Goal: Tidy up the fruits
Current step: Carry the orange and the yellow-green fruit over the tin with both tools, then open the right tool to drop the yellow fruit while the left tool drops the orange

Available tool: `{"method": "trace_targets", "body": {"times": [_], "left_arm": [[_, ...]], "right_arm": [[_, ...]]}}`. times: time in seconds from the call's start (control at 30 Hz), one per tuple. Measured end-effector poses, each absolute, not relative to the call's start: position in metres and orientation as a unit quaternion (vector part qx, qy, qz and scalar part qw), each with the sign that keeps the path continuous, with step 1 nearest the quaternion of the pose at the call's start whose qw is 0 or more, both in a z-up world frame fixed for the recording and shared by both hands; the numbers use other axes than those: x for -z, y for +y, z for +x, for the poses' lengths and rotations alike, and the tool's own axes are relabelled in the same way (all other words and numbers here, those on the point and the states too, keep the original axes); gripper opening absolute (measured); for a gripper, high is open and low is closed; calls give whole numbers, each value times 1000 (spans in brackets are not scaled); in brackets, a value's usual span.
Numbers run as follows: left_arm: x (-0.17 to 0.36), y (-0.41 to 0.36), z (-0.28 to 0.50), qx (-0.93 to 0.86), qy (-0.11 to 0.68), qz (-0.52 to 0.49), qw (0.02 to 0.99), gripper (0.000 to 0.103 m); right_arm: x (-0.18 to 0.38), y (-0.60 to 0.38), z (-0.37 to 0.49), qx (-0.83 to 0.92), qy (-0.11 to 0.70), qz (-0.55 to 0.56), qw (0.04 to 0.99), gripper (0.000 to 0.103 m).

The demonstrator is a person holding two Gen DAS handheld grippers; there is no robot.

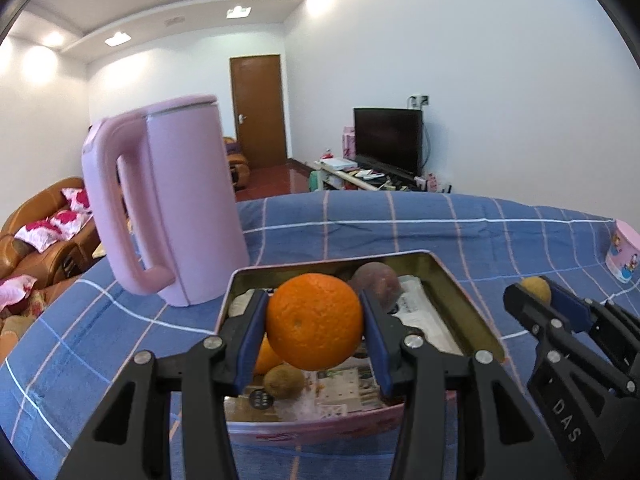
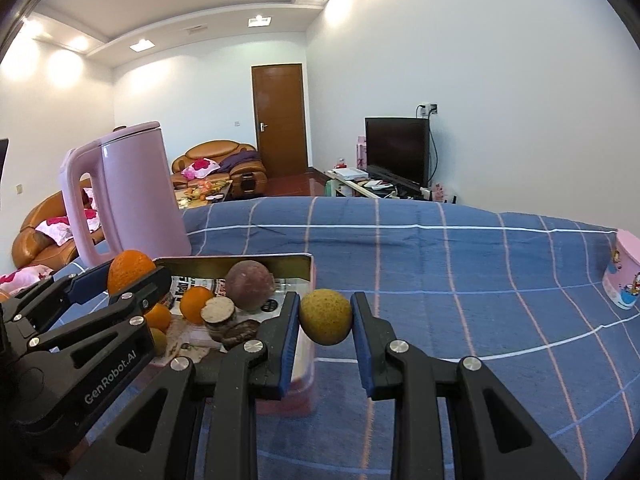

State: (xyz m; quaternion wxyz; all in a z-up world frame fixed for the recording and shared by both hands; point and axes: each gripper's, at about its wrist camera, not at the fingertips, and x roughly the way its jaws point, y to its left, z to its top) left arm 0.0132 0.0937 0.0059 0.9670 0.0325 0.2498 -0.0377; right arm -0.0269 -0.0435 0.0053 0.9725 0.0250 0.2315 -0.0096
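Left gripper (image 1: 314, 326) has its blue pads clamped on a big orange (image 1: 315, 321), round with a dimpled glossy peel, held in the air right above the tin (image 1: 472, 304). Right gripper (image 2: 326, 318) is closed tight on a small yellowish-green fruit (image 2: 326, 317), round and speckled, matte skin, hanging just off the tin's right edge over the blue checked cloth (image 2: 460, 264).

The tin itself is a shallow rectangular metal box, gold inside, pink outside, lined with printed paper. Inside it: a dull purple-brown round fruit (image 2: 250, 285) near the far wall, a couple of smaller oranges (image 2: 195, 304), and a brownish cut piece (image 2: 218, 311) with a pale face. A smooth pink kettle (image 1: 168, 208) stands upright just behind the tin's left corner. A pink cartoon-printed container (image 2: 624, 276) sits well off to the tin's right.
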Motion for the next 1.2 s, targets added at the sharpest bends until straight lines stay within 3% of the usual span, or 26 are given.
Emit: {"method": "trace_targets", "body": {"times": [0.77, 1.2], "left_arm": [[6, 104, 31, -8, 279, 41, 959, 48], [15, 102, 39, -19, 304, 54, 951, 48]], "right_arm": [[-4, -27, 16, 4, 246, 27, 969, 28], [6, -21, 32, -17, 295, 19, 955, 28]]}}
